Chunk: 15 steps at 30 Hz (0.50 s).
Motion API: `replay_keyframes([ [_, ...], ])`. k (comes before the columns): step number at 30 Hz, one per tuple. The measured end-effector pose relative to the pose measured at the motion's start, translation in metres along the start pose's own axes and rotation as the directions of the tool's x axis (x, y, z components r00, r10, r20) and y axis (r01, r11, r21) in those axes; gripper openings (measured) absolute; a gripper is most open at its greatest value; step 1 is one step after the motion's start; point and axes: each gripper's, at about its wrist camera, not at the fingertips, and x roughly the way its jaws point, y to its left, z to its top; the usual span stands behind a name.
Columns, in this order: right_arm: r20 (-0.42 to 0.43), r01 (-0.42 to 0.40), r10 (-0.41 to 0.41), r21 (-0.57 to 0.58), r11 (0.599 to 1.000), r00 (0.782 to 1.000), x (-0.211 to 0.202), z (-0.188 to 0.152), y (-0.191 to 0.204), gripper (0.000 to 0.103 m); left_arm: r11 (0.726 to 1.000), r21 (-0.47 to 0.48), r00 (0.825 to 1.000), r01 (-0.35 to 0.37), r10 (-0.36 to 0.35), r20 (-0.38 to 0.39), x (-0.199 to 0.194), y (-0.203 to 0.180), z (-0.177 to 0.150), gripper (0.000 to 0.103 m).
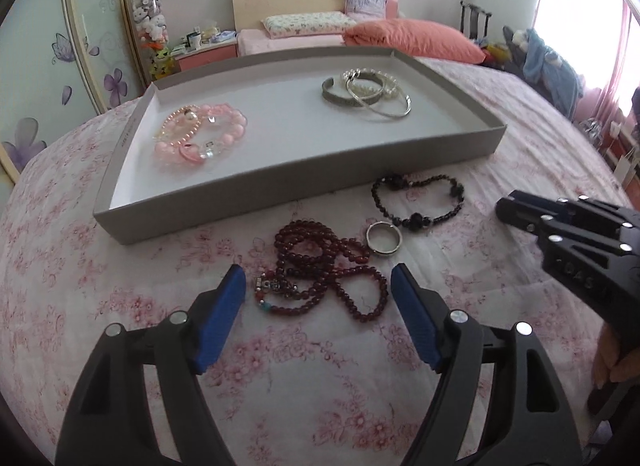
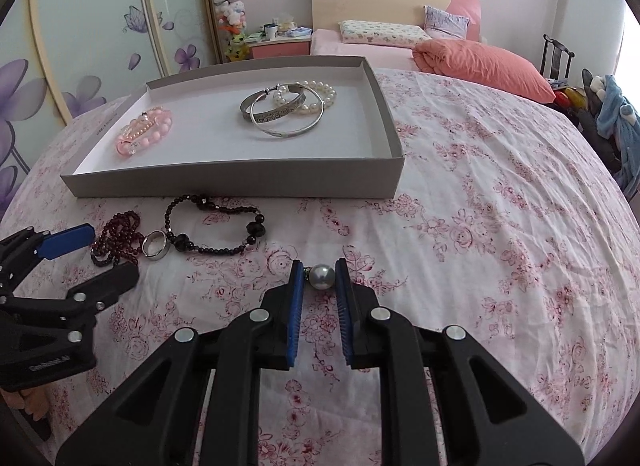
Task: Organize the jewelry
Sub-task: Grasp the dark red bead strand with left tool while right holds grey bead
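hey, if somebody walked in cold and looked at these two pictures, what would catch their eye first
Probably the shallow grey tray on the flowered bedspread, holding pink bead bracelets at its left and silver bangles over pearls further right. Next, the right gripper shut on a grey pearl, and the open left gripper around a dark red bead strand.

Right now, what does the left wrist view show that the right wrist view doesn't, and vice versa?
Left wrist only: the open left gripper seen head-on, over the dark red bead necklace. Right wrist only: the right gripper shut on a grey pearl bead. Both: grey cardboard tray, pink bead bracelets, silver bangles, black bead bracelet, silver ring.
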Motion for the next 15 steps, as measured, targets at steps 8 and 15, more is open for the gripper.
replay_keyframes([
  [8, 0.000, -0.005, 0.005, 0.001, 1.000, 1.000, -0.001, -0.001, -0.001, 0.017, 1.000, -0.001, 1.000, -0.017, 0.017, 0.013, 0.003, -0.001, 0.003, 0.049],
  [15, -0.001, -0.006, 0.006, -0.007, 1.000, 1.000, -0.001, -0.002, 0.001, 0.017, 0.999, -0.004, 0.999, -0.040, 0.040, 0.018, -0.001, 0.010, 0.001, 0.014],
])
